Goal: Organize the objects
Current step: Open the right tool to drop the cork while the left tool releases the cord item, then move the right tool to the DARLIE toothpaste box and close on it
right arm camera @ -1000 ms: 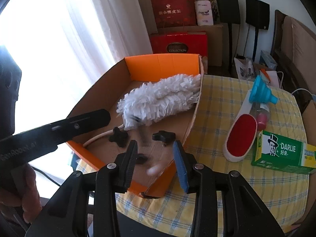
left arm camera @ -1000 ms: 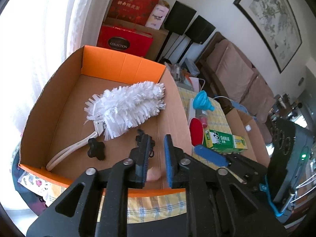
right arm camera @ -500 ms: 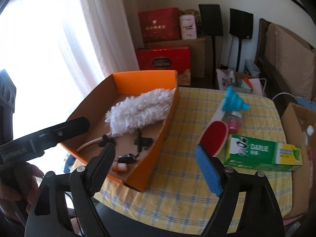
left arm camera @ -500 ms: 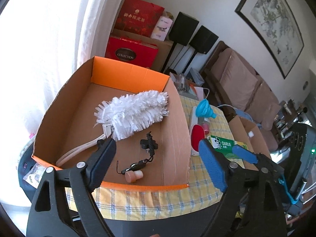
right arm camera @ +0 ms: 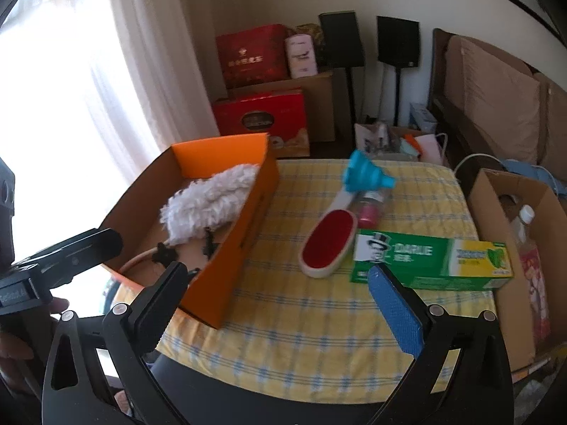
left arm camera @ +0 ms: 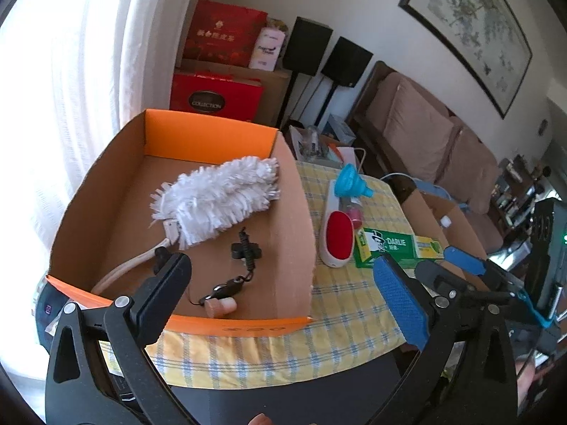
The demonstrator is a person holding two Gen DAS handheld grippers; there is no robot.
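An orange cardboard box stands on the yellow checked tablecloth. In it lie a white duster, a black cross-shaped knob on a cord and a cork-like stopper. On the cloth to the right lie a red lint brush, a blue funnel, a small pink bottle and a green Darlie toothpaste box. My left gripper is open and empty, pulled back before the box. My right gripper is open and empty above the table's front.
Red gift boxes and black speakers stand at the far wall. A brown sofa is at the right. An open cardboard carton with a bottle stands right of the table. The table's front edge is just below both grippers.
Both grippers opened wide and let go of the cord with the stopper, which now lies in the box. Both pulled back, the right one swinging right toward the table's items.
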